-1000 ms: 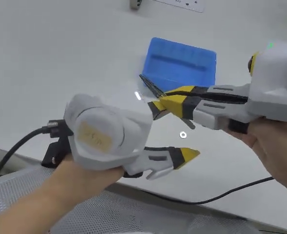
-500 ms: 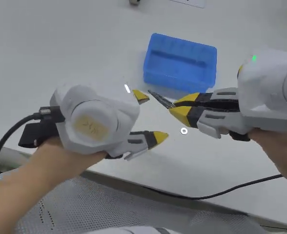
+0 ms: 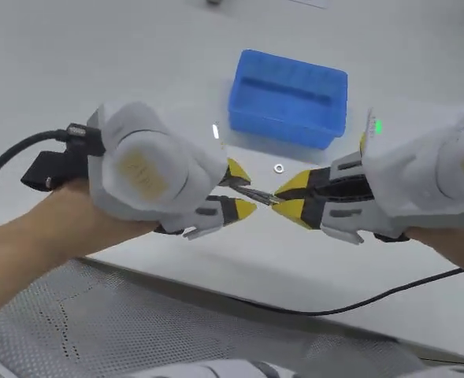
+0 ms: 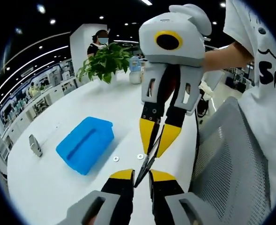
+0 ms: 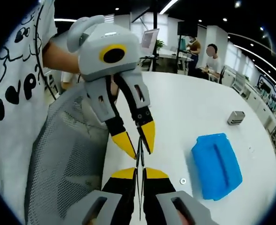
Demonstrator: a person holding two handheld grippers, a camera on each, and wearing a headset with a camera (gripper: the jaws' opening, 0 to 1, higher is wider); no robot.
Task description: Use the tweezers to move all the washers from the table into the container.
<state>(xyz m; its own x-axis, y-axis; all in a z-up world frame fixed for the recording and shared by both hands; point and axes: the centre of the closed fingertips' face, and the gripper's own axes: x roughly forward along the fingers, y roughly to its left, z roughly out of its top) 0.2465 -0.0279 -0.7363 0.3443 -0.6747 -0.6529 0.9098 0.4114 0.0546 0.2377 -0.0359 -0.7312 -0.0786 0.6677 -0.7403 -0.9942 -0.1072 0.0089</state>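
Fingers (image 3: pixel 296 186) of right gripper (image 3: pixel 275 200) are clamping tweezers (image 5: pixel 140 161), left gripper (image 3: pixel 251 194) is gaping around tips, washers (image 4: pixel 140 156) are lying outside container (image 3: pixel 288 98), transfer seemingly unstarted.

Slim dark tweezers (image 3: pixel 255 194) aloft; washer (image 3: pixel 279 168) near open blue container (image 3: pixel 288 96)

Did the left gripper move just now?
Yes. The left gripper has moved up and away from the person, closer to the blue plastic container, and its open jaws now flank the thin dark tweezers.
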